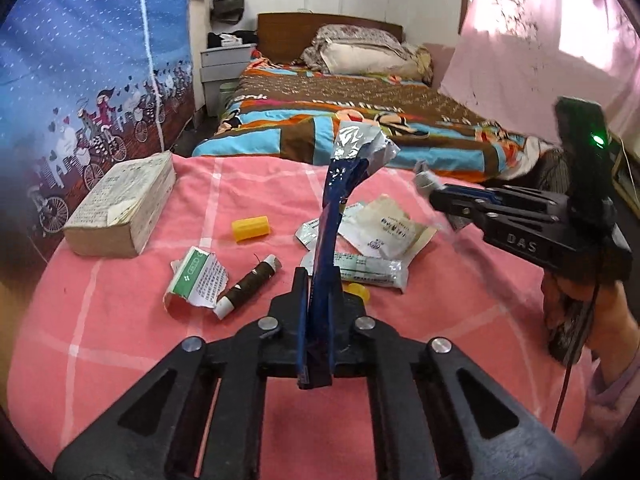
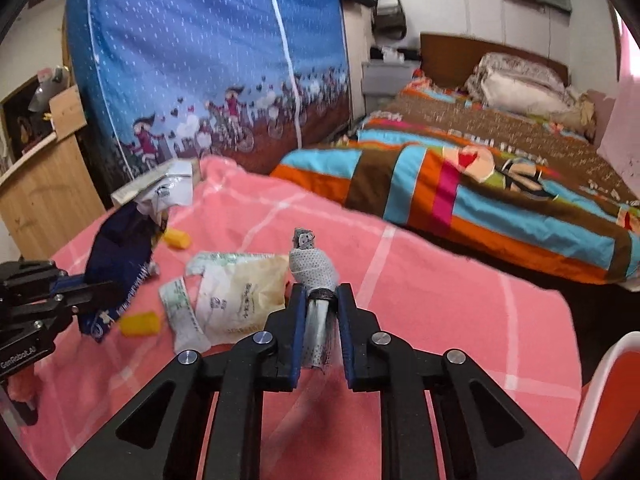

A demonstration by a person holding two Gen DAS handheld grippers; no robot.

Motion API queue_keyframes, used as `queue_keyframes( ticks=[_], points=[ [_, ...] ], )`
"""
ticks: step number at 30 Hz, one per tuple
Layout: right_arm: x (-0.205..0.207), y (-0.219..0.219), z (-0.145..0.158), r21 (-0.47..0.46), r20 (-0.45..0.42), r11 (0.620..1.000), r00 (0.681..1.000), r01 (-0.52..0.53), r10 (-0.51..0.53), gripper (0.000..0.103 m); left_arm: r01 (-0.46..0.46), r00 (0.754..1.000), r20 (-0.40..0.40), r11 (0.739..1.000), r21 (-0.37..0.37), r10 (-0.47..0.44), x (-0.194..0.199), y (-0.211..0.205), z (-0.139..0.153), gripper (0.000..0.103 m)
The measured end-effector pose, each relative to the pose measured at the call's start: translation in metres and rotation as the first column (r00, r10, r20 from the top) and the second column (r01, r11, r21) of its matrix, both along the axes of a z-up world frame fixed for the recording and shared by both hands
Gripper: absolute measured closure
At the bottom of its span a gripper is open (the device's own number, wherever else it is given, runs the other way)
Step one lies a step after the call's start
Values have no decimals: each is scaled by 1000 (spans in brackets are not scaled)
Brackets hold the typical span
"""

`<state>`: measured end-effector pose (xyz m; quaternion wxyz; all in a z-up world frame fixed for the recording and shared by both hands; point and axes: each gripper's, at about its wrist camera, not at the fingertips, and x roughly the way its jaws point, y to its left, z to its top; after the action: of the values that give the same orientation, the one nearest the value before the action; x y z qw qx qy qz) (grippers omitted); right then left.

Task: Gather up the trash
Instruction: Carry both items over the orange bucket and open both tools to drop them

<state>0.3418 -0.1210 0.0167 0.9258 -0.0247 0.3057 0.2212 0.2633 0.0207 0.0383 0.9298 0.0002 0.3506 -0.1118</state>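
- Trash lies scattered on the pink blanket (image 1: 400,320): paper packets (image 1: 380,228), yellow caps (image 1: 250,229).
- Left gripper (image 1: 316,280) is clamped tight on a blue foil wrapper (image 1: 340,176), raised above the blanket.
- Right gripper (image 2: 322,296) pinches a gauze-wrapped tube (image 2: 316,272) between narrowly spaced fingers.

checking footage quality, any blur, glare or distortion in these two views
Left wrist view: window light blows out the pink curtain; the right gripper tip is motion-smeared; fisheye bends the edges. Right wrist view: the blue wrapper and left gripper are slightly soft, the wrapped tube sharp.
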Motion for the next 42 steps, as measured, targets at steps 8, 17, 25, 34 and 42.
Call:
queue_keyframes(
  ticks=[8,17,25,34,42],
  points=[
    [-53,-18,28,100,273,995,961,26,-53,89,-42,989,138,992,-119,59,-18,-9,19,92],
    [-96,-61,59,172,455,976,869,131,-197,89,67,940,340,986,-152,-11,-36,-72,55,91],
    [-123,-110,73,195,516,945,792,263,-327,89,185,908,403,972,-147,-112,-35,-131,67,91],
    [-134,-163,66,202,468,884,752,421,-465,89,313,899,360,941,-127,-250,-32,-204,54,91],
    [-132,-202,46,181,365,836,754,518,-547,89,364,908,268,923,-128,-321,-24,-248,39,91]
  ],
)
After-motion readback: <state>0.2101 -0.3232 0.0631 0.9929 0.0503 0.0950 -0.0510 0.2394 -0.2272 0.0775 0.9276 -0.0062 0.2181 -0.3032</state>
